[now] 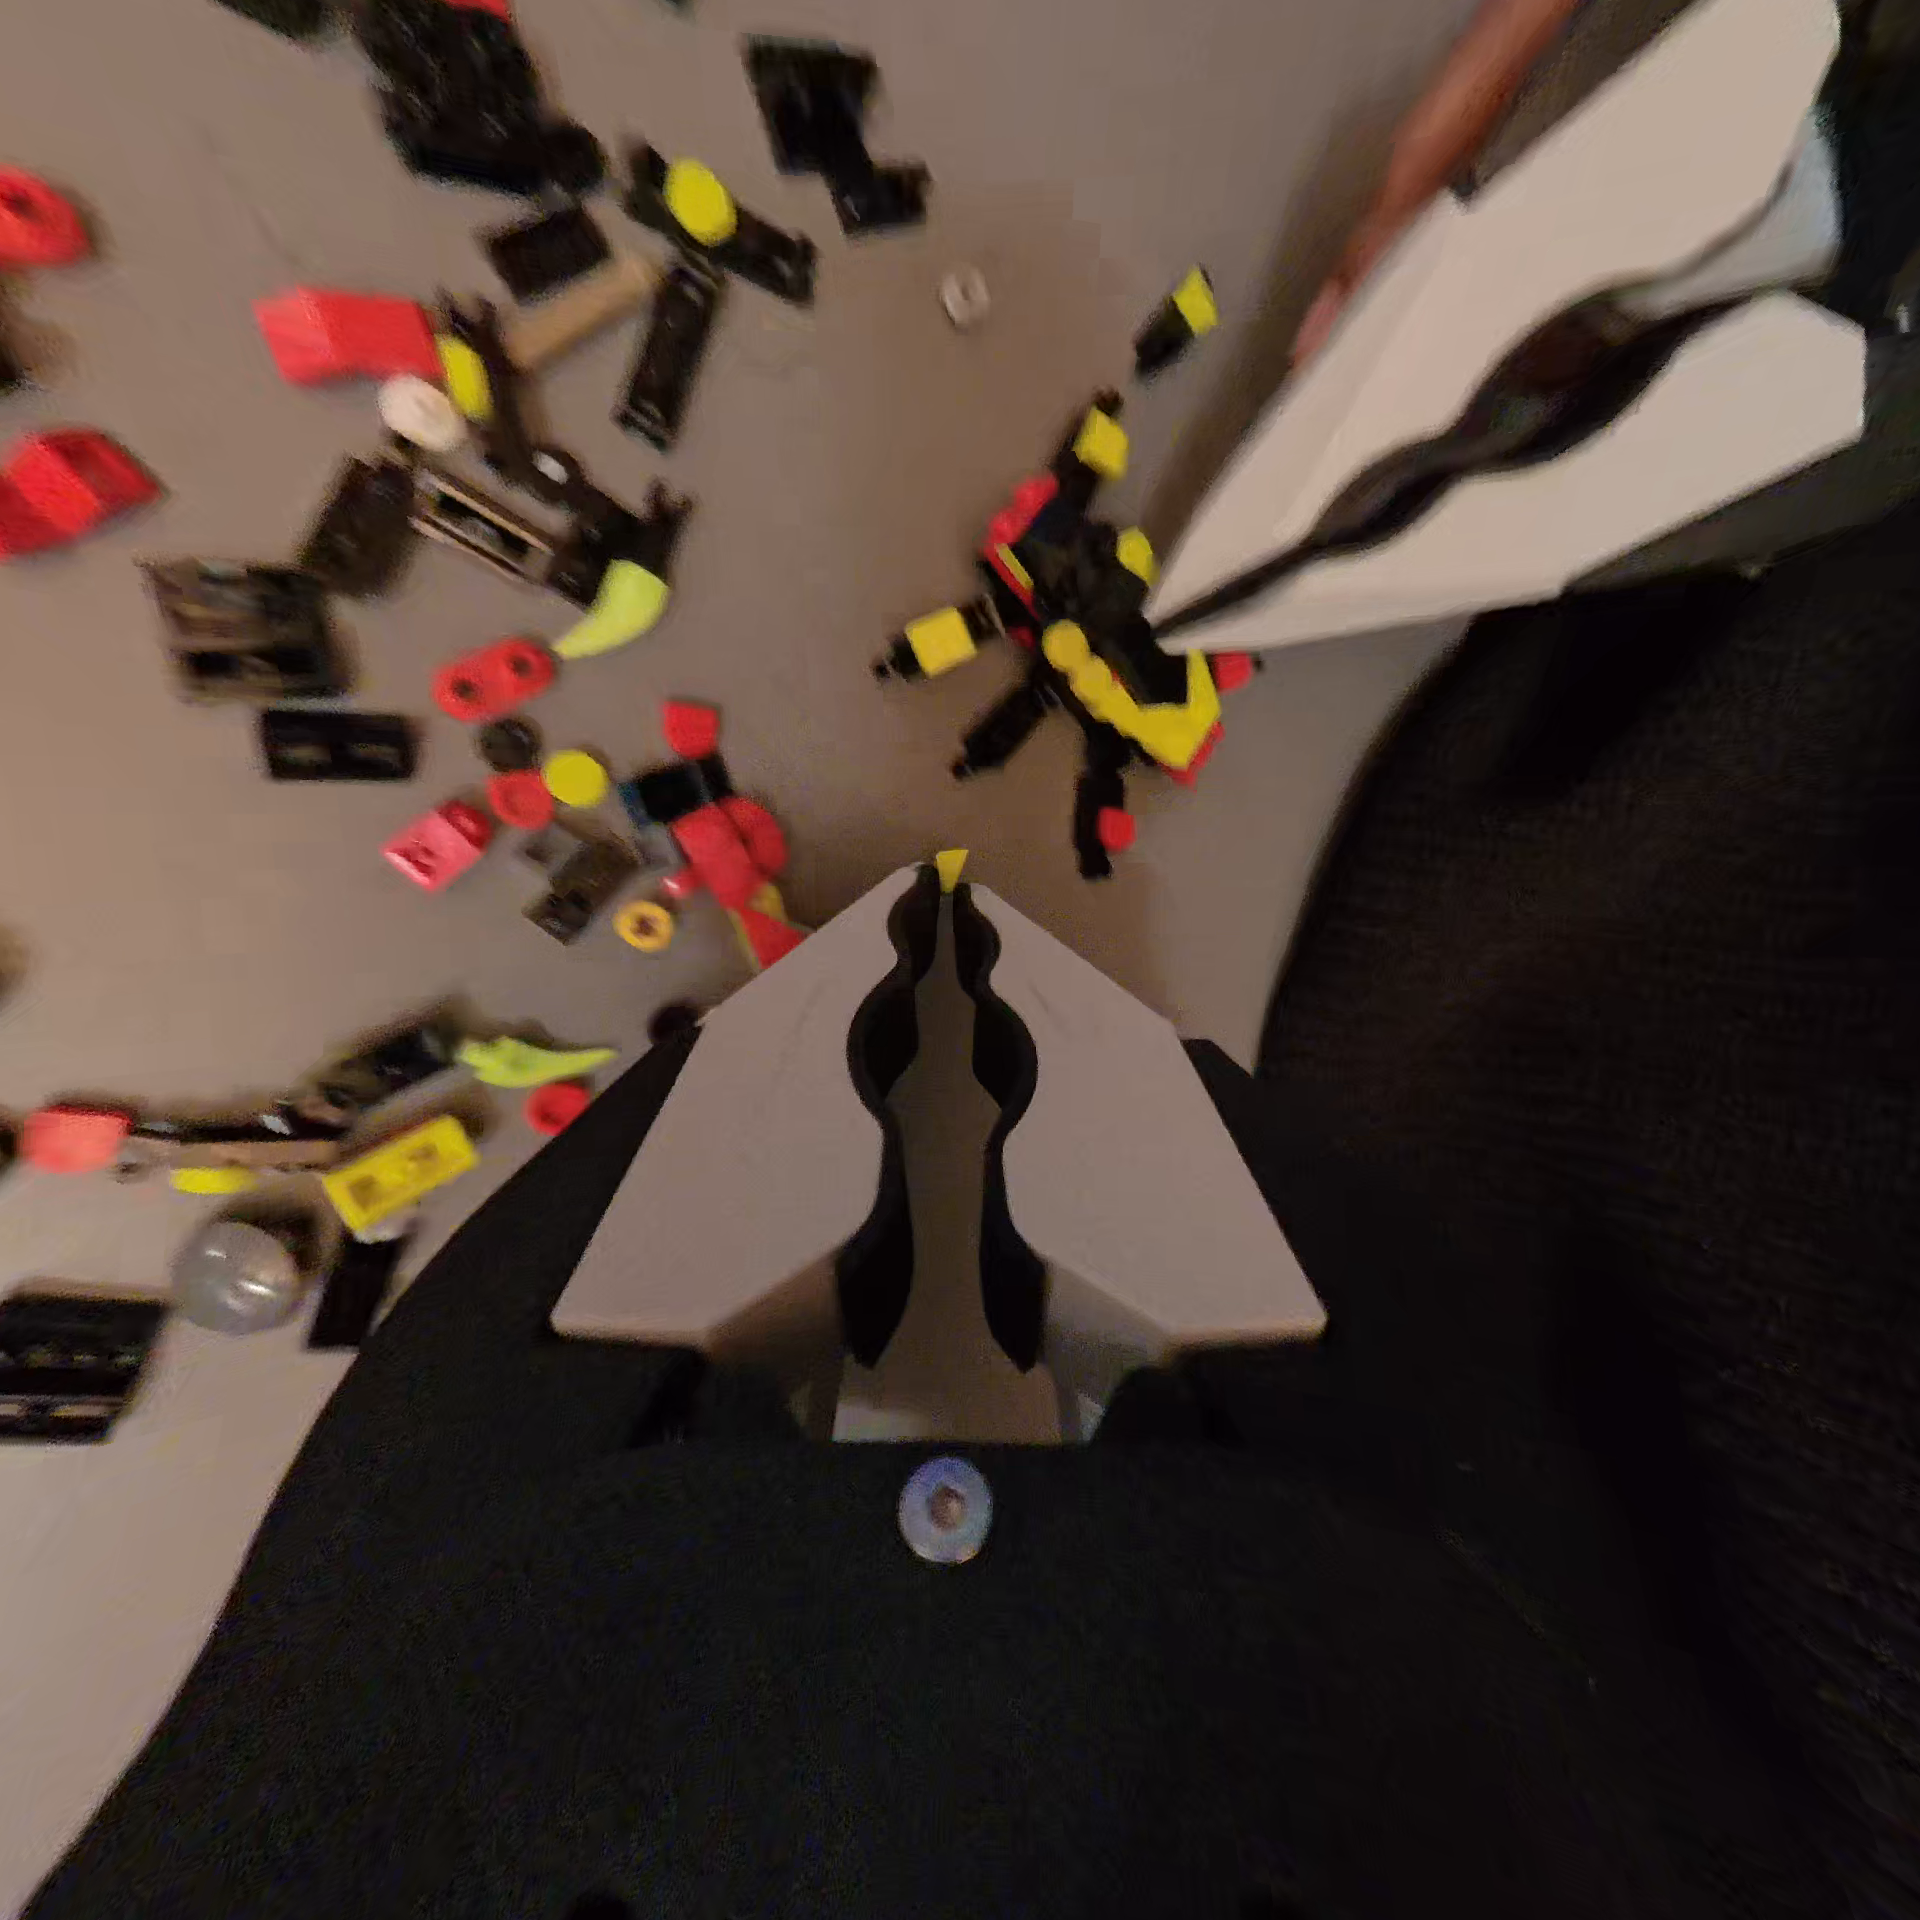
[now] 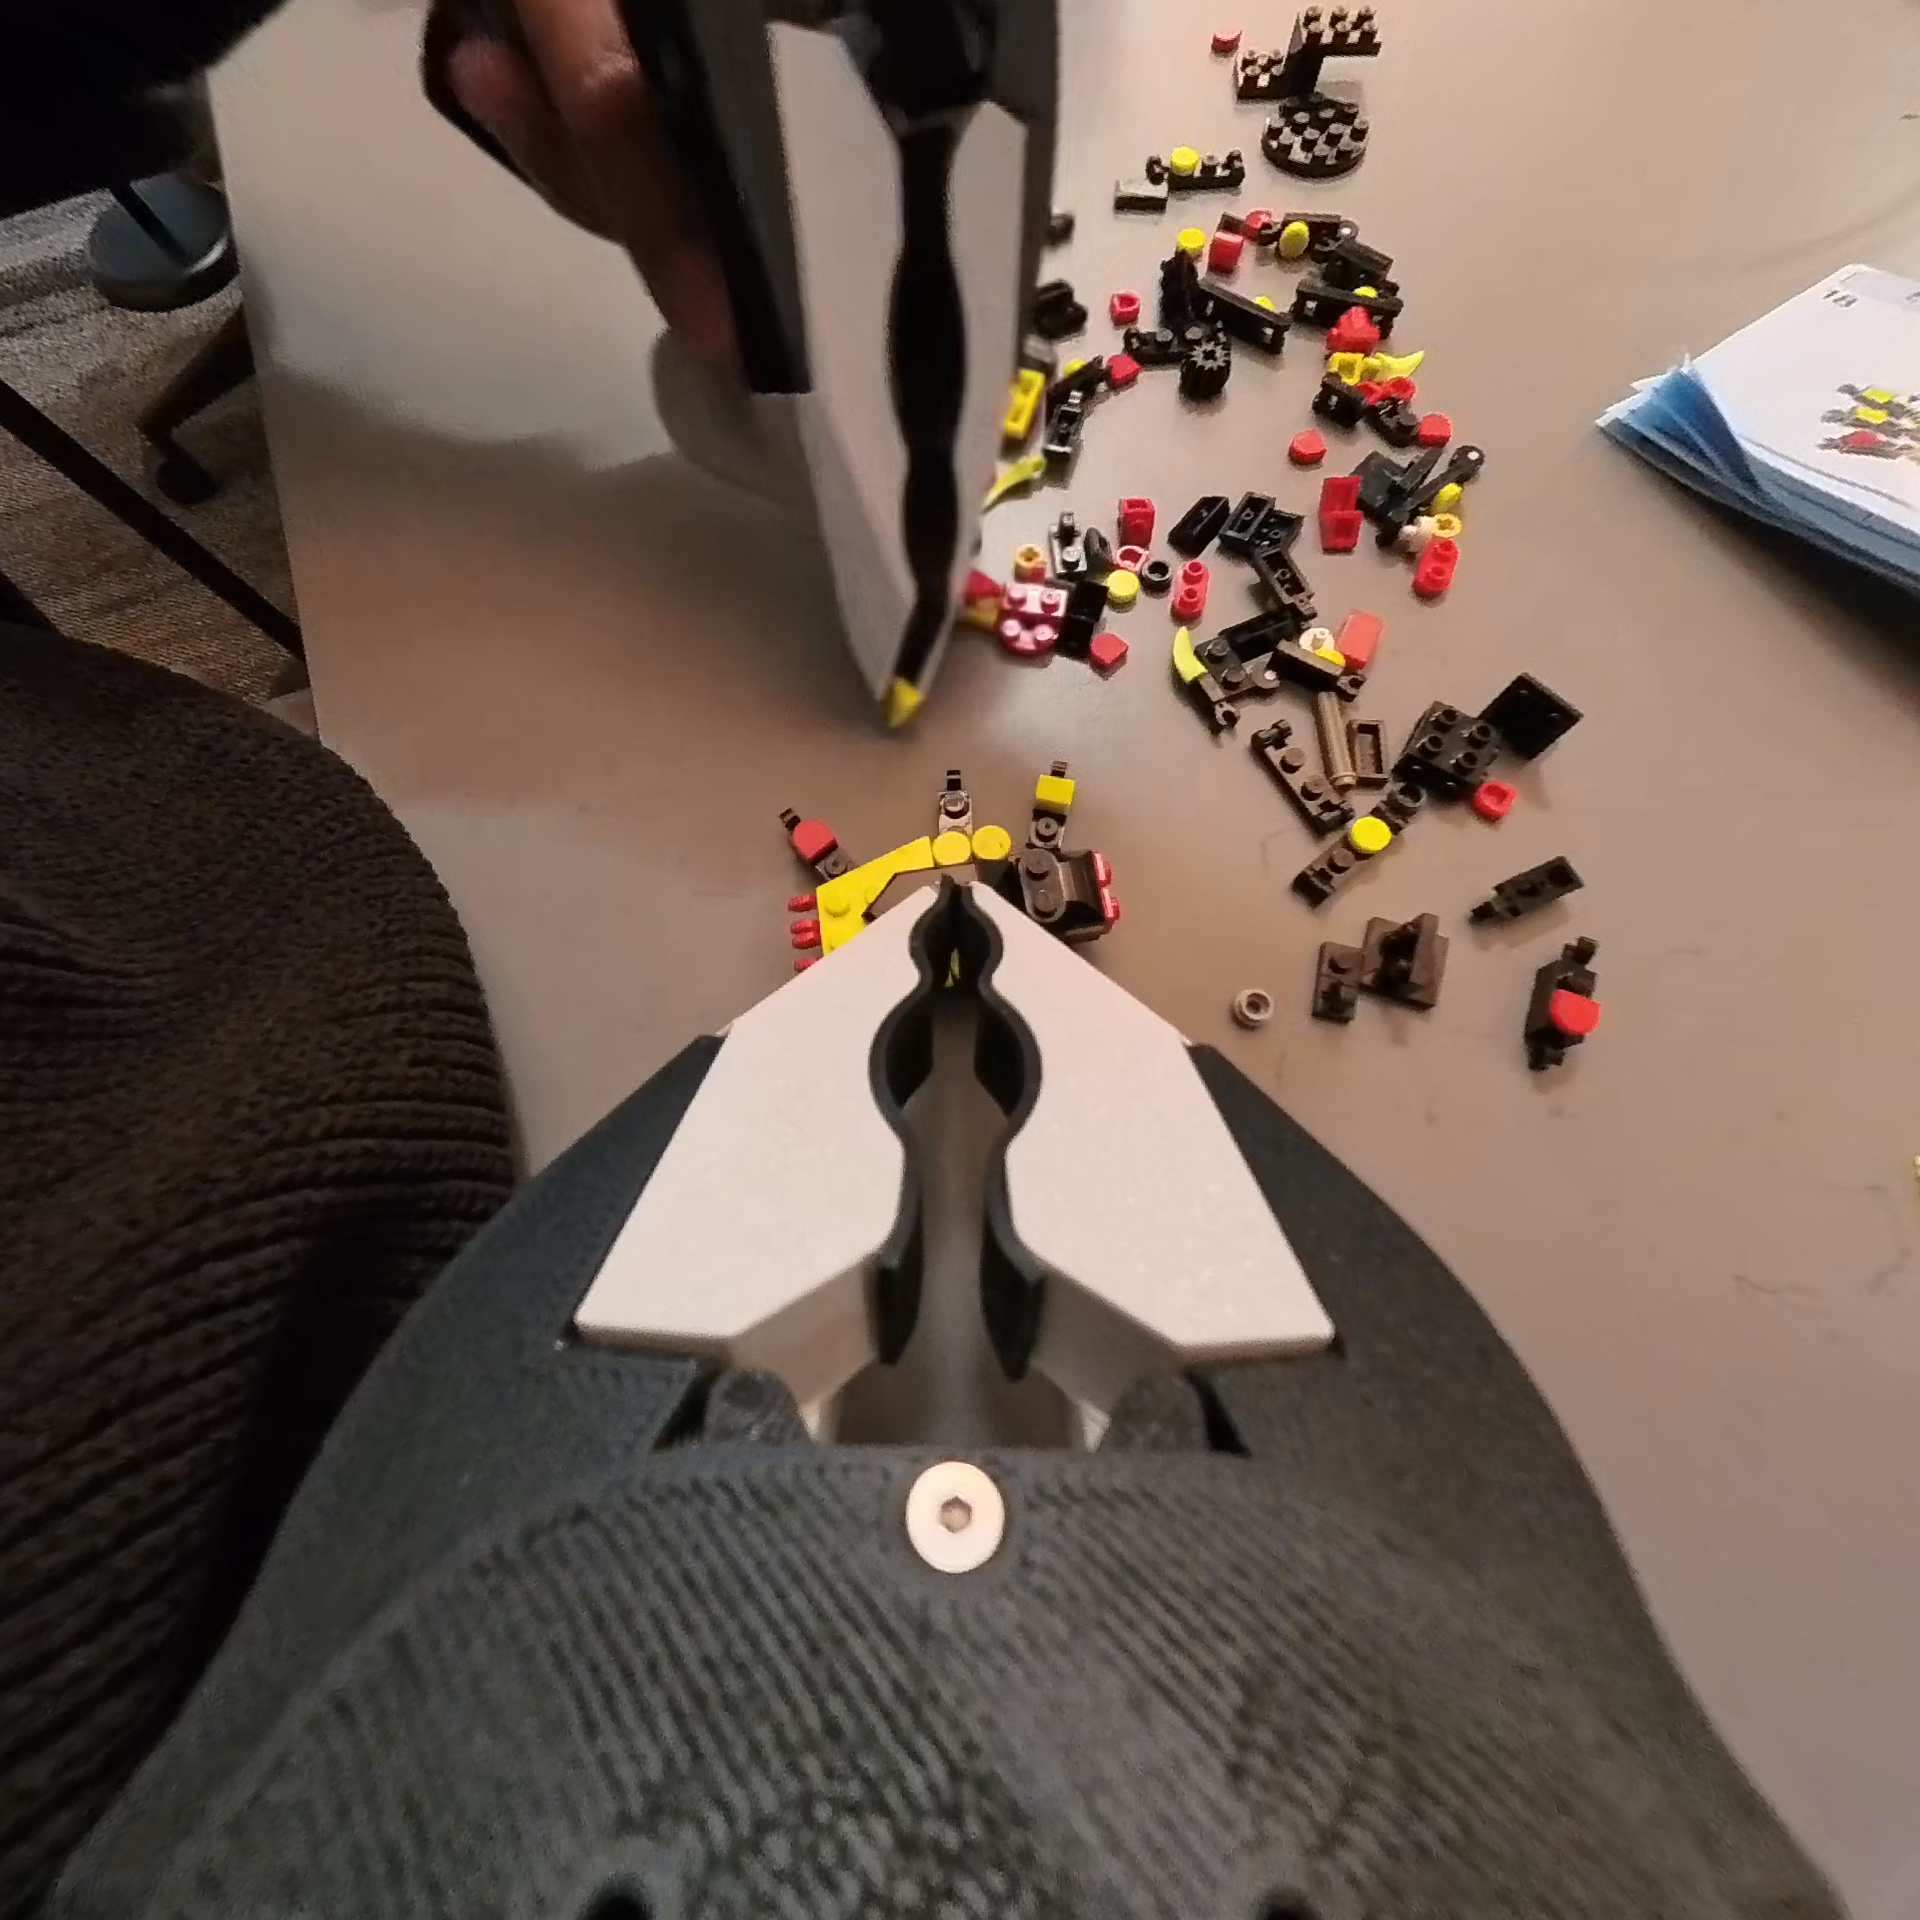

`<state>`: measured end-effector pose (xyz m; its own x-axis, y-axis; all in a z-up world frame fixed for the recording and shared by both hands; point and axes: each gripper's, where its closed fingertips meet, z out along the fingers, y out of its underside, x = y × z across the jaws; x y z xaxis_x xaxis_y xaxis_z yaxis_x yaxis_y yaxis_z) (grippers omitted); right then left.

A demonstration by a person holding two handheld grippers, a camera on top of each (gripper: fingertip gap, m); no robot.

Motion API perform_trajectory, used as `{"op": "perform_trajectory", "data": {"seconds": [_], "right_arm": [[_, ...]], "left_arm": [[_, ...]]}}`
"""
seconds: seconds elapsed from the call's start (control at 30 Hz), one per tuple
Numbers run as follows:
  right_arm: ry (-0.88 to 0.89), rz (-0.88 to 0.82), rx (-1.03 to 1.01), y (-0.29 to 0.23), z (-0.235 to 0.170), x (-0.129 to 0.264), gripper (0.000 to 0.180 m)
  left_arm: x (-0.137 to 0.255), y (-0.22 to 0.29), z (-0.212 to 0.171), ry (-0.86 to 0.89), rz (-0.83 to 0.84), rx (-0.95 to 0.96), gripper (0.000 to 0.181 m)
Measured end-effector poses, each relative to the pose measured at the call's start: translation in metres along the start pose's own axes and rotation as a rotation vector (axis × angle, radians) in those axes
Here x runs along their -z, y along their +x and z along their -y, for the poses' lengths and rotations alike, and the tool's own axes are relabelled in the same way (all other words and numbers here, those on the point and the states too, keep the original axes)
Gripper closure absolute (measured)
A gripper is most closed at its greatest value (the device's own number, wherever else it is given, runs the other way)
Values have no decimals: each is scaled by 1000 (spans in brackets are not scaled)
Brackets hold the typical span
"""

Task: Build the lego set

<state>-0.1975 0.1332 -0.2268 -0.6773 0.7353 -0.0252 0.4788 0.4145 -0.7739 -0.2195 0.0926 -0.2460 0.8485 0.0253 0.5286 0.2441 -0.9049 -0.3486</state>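
My left gripper (image 1: 948,891) is shut on a small yellow piece (image 1: 950,869), whose tip pokes out between the tips; it also shows in the right wrist view (image 2: 902,702), held above the table. My right gripper (image 2: 954,902) is shut on the partly built black, yellow and red model (image 2: 971,868), which rests on the table. In the left wrist view the model (image 1: 1101,644) lies just beyond my left gripper, with my right gripper (image 1: 1169,634) gripping it from the right.
Several loose black, red and yellow pieces (image 2: 1299,499) lie scattered over the grey table (image 2: 540,582). An instruction booklet (image 2: 1797,416) lies at the far right. A person's dark knitted sleeve (image 2: 208,1039) is at the left, and a hand (image 2: 582,135) holds the left gripper. My right fingertips sit around 6 centimetres from my left ones.
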Motion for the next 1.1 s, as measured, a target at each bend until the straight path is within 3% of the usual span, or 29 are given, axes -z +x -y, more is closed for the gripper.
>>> {"op": "perform_trajectory", "data": {"seconds": [0.2, 0.63, 0.7, 0.87, 1.1], "right_arm": [[1, 1, 0, 0, 0, 0, 180], [-2, -7, 10, 0, 0, 0, 180], [-2, -8, 12, 0, 0, 0, 180], [0, -3, 7, 0, 0, 0, 180], [2, 1, 3, 0, 0, 0, 180]], "left_arm": [[-12, 31, -35, -130, -89, -16, 180], [-2, 14, -26, -50, 64, -30, 173], [0, 15, -25, -39, 74, -59, 165], [2, 31, -22, 90, 149, -310, 164], [0, 28, -22, 247, 237, -410, 174]]}}
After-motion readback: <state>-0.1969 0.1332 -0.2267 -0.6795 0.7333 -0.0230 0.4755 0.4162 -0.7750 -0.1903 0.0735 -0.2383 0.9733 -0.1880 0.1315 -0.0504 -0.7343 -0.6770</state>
